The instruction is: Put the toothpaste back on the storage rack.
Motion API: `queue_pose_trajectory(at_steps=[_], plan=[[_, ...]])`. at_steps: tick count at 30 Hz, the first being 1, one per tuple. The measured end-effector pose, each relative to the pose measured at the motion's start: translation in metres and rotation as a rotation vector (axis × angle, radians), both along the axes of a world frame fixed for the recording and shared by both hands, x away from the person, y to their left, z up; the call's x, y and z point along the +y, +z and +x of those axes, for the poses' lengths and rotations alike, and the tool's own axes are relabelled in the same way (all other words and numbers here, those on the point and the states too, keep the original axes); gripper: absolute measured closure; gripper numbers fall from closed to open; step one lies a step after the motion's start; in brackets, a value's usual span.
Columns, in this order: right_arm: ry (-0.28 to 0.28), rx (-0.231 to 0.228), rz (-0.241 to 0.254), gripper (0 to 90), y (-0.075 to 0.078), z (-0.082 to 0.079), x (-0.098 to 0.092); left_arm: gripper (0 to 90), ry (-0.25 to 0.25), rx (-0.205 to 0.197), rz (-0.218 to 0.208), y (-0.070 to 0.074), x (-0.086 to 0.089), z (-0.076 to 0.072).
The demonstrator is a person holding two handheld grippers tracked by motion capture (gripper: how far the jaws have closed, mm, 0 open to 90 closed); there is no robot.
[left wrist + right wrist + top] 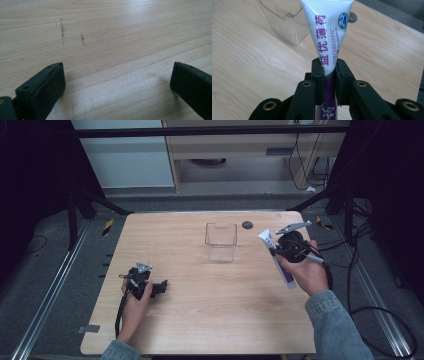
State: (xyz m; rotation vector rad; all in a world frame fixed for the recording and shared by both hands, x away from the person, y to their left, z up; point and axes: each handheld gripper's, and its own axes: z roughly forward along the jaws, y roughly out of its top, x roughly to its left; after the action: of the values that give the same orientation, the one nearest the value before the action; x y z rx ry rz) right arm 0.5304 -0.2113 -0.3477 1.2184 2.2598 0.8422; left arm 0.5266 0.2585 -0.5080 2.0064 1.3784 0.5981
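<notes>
I am holding 2 tongs over a pale wooden surface, 1 in each hand. My right tongs are pinching a tube, white at the flat crimped end and purple lower down, with the jaws pressed against its narrow middle. In the high view the tube is standing lifted at the right side of the surface, tilted, its white end pointing up and toward the centre. I am gripping it by the waist, probably so the long body is staying steady and 1 end can be steered.

A clear box, open at the top, is standing near the middle of the far half, just left of the tube and apart from it. In the right tongs view the box is sitting beyond the tube's tip, so I am likely aiming the tube at it.

My left tongs are resting low at the near left, well apart from the box. Their jaws are spread wide with only bare wood between them, seemingly kept out of the way.
</notes>
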Motion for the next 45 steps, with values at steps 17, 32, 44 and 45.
queue_pose_trajectory(at_steps=[17,32,44,45], plan=[[-0.075,-0.120,0.108,79.3,0.009,0.022,0.010,0.0,-0.001,0.001,0.001,0.000,0.000,0.000],[-0.085,-0.174,0.163,79.2,0.014,0.021,0.017,0.0,0.000,0.000,-0.001,0.000,0.000,0.000],[-0.086,-0.222,0.190,79.1,0.024,0.018,0.030,0.0,0.001,-0.001,-0.002,0.000,0.000,0.000],[-0.086,-0.222,0.190,79.1,0.024,0.018,0.030,0.0,0.001,-0.001,-0.002,0.000,0.000,0.000]])
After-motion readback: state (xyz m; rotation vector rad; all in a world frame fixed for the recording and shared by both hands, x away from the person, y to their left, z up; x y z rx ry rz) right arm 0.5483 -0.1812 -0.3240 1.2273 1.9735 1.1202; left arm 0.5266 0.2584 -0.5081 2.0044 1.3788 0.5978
